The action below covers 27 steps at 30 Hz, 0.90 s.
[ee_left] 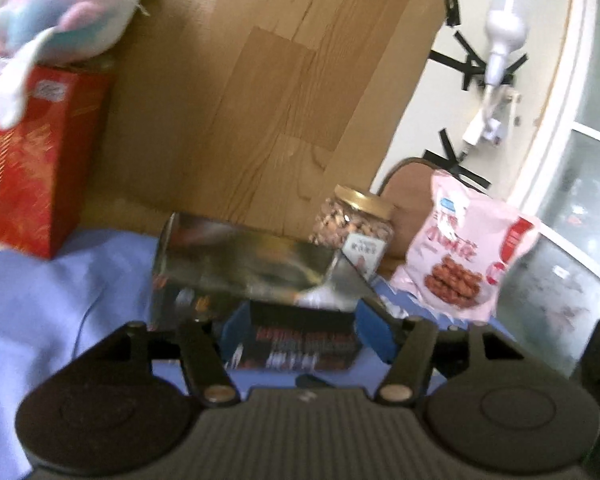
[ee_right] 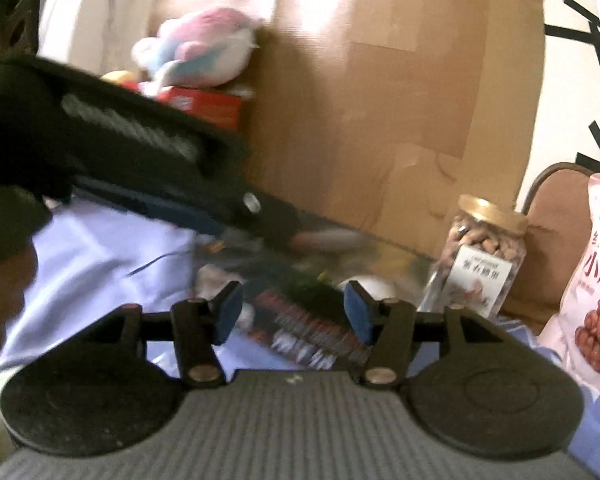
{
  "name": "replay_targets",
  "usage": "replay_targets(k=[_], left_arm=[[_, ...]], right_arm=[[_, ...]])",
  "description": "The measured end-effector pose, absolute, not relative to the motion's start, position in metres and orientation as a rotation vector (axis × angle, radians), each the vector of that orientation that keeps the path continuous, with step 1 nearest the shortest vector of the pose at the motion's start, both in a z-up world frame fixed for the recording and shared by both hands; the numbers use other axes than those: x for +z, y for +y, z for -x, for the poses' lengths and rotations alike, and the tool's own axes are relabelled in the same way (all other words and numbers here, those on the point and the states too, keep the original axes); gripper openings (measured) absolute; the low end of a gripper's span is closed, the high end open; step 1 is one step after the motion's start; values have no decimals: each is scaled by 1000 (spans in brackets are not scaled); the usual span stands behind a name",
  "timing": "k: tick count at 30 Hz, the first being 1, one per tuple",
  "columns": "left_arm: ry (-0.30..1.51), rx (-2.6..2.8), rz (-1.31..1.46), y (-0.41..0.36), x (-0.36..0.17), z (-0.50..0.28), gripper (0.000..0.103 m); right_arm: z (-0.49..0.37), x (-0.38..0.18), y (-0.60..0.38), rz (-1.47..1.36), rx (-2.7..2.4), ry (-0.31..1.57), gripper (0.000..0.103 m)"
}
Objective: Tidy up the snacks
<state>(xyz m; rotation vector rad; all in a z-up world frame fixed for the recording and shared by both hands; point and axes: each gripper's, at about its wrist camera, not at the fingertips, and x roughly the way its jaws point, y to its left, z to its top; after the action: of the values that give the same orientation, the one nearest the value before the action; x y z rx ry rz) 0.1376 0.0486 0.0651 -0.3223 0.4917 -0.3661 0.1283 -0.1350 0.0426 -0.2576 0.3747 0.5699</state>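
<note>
Your left gripper (ee_left: 304,330) had its jaws about half open, blue pads on either side of a dark snack packet (ee_left: 300,344) lying on the blue cloth (ee_left: 52,300); the blur kept me from telling whether the pads touched the packet. Your right gripper (ee_right: 294,316) stood about as wide, its pads likewise flanking the dark snack packet (ee_right: 308,332) without clearly pressing it. Just behind the packet sat a clear plastic bin (ee_left: 236,264), with a white round thing inside that I could not make out. Toward the cloth's far right edge stood a jar of nuts (ee_left: 354,224) with a gold lid, and a pink snack bag (ee_left: 460,248) leaned just beside it. At the far left edge a red box (ee_left: 32,160) carried a plush toy (ee_left: 60,12). A cardboard sheet (ee_left: 260,100) rose behind everything.
</note>
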Motion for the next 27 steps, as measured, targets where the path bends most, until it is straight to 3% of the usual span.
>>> replay_targets(k=[2, 7, 12, 23, 27], left_arm=[[508, -364, 336, 57, 56, -119, 63], [575, -339, 371, 72, 32, -92, 63], [709, -280, 464, 89, 2, -91, 63], [716, -299, 478, 85, -8, -88, 64], [731, -322, 514, 87, -5, -90, 71]], right_arm=[[-114, 39, -138, 219, 627, 414, 76], [-93, 29, -140, 118, 714, 545, 81], [-93, 17, -131, 105, 697, 628, 82], [-87, 13, -129, 127, 677, 603, 82], [-88, 17, -123, 186, 692, 579, 81]])
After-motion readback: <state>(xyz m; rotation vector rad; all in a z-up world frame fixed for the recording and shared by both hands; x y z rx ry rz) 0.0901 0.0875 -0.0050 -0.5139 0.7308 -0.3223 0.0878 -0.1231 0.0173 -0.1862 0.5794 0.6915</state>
